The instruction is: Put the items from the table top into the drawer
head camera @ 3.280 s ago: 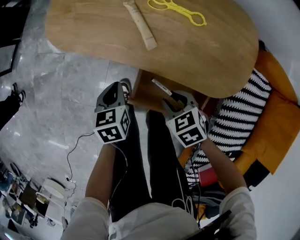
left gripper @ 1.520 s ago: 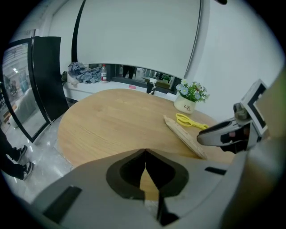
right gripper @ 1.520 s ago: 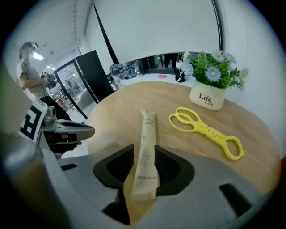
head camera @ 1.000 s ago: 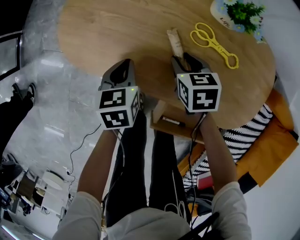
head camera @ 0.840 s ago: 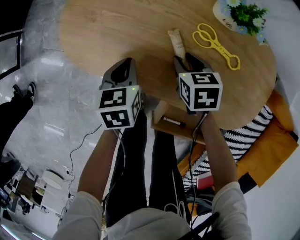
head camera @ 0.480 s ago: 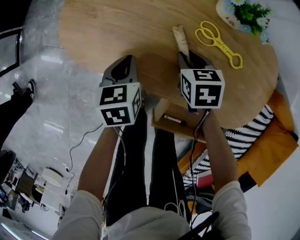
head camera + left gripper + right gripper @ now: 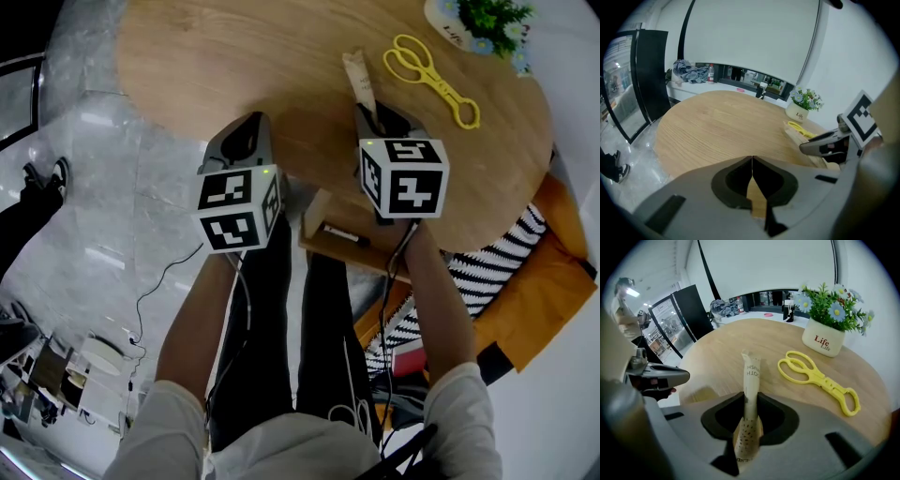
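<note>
Between the jaws of my right gripper (image 7: 378, 117) sits the near end of the packet (image 7: 751, 373). The jaws have just been closing, and they now pinch that end flat. The rest of the packet runs away from me across the table (image 7: 216, 66), close to its near edge, and seems to lie on the wood.

My left gripper (image 7: 752, 164) has its jaws pressed together on nothing and hovers over the same near edge, just beside the right one.

Below that edge the drawer (image 7: 317, 216) stands pulled out with a marker (image 7: 341, 232) already inside. Scissors (image 7: 815, 378) lie further off, toward the far right edge by the flower pot (image 7: 824, 341).

My worry is the hold. I have only one end of a long, thin paper packet, so when I lift it the free length may droop or swing. Soft paper could also slide out of the pinch.

The drawer sits under the overhang, so I must bring the packet back over the edge and then down. There the loose end may catch on the table's rim or the drawer's wall and be pulled free. Dropped askew, it could hang over the wall or land across the marker.

With the left gripper this near, a careless swing could knock the two together.
</note>
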A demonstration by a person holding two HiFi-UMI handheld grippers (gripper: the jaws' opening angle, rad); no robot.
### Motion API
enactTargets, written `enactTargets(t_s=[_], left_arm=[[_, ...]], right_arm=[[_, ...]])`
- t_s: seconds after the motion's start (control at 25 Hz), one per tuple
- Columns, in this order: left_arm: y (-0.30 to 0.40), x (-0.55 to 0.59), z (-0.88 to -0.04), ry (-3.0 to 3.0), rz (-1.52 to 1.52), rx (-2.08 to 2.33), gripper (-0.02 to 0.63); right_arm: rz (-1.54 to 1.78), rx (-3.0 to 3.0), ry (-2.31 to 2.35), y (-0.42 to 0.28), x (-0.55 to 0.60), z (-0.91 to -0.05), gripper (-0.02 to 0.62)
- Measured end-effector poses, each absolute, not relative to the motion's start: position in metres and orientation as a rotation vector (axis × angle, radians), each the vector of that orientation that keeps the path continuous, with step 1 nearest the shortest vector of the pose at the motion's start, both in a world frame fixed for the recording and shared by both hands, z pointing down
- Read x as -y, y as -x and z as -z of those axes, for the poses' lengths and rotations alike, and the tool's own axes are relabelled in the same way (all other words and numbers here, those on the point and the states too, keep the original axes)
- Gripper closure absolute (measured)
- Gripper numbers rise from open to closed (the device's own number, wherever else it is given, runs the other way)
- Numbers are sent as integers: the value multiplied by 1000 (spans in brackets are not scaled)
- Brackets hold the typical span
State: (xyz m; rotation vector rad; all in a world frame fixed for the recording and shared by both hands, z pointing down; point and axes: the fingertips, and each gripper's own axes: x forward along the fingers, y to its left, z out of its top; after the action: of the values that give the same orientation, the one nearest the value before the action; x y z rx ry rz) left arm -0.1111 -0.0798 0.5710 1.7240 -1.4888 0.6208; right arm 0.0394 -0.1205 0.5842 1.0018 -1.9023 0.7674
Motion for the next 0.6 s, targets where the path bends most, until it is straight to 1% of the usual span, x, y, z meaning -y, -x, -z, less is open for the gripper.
enactTargets(t_s=[0.6], left_arm=[[75, 11, -559, -1693, -591, 1519, 597]], right_arm=[[-718, 1928, -959, -79, 57, -560, 514]])
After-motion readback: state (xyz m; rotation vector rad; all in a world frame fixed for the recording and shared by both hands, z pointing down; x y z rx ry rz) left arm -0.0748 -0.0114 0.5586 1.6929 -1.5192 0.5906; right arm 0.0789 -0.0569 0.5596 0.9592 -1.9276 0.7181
